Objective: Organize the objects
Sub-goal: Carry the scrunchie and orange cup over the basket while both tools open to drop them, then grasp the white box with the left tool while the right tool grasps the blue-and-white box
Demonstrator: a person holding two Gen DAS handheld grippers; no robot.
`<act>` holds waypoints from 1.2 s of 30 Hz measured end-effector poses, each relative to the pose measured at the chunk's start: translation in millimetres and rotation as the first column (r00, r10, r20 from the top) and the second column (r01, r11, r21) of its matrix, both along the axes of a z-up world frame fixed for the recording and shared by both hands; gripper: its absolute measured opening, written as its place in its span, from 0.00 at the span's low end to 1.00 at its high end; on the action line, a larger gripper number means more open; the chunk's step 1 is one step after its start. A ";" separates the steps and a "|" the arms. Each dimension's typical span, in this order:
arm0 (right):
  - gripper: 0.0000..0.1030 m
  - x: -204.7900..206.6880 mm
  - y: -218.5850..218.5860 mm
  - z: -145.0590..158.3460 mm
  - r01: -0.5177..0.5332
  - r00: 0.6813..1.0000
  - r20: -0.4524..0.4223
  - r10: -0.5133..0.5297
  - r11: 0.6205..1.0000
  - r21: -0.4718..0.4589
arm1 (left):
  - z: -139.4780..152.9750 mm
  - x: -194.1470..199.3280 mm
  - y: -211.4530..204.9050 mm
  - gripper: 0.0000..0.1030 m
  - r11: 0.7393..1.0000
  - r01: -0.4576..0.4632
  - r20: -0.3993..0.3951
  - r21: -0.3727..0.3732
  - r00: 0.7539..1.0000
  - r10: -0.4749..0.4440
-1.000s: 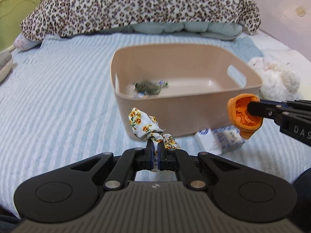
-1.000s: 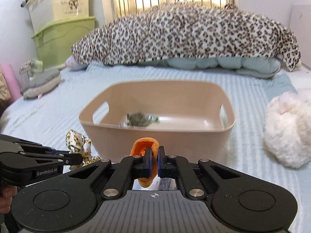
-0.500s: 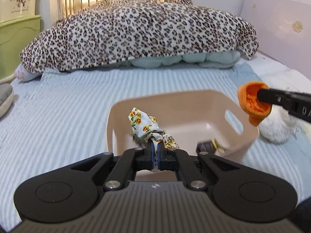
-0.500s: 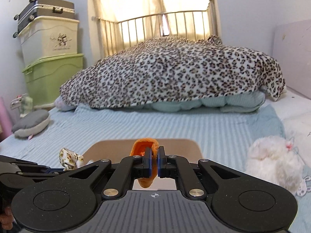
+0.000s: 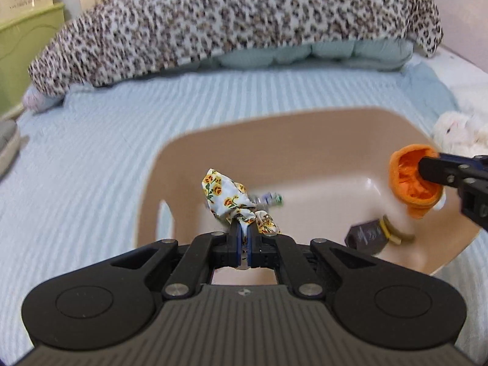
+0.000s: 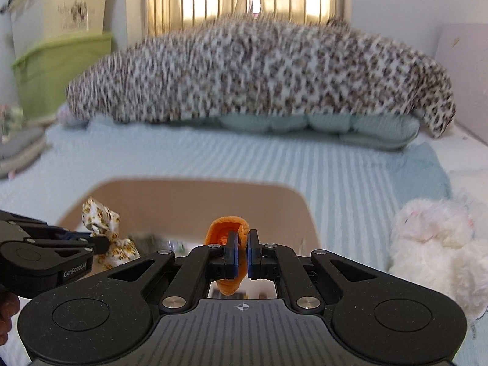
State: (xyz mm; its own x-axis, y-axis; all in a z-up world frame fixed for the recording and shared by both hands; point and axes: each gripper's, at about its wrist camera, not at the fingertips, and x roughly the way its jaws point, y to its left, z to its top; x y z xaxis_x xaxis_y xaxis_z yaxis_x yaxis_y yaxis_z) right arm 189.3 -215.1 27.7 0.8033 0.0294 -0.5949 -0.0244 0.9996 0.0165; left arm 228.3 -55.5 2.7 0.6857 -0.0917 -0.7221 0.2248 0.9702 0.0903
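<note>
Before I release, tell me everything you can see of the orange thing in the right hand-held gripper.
The orange item looks like a small soft piece of plush or fleece, shaped like a cup or pouch, with a smoother rolled rim and a rougher, brighter inside. The right hand-held gripper is pinching its edge, so it hangs folded between the fingers. It is held in the air above the beige bin, near the bin's right side, touching nothing else visible. What it is exactly cannot be told.

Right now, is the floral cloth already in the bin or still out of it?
Out. The left tool holds the floral cloth shut between its fingers, above the tan bin.
</note>
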 end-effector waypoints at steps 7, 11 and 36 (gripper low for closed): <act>0.22 9.6 3.5 -25.6 -0.019 0.994 -0.110 0.018 1.000 -0.005 | -17.5 6.5 -1.0 0.09 1.000 0.005 -0.074 0.002 0.997 -0.005; 0.47 2.8 4.0 -21.6 -0.011 0.995 -0.099 0.011 1.000 -0.006 | -9.6 0.4 1.5 0.17 1.000 0.004 -0.059 -0.019 0.998 -0.005; 0.97 -102.8 -6.7 1.2 0.026 0.996 -0.083 -0.024 0.999 0.028 | 21.6 -95.1 24.8 0.82 0.999 -0.025 -0.050 -0.039 0.998 0.023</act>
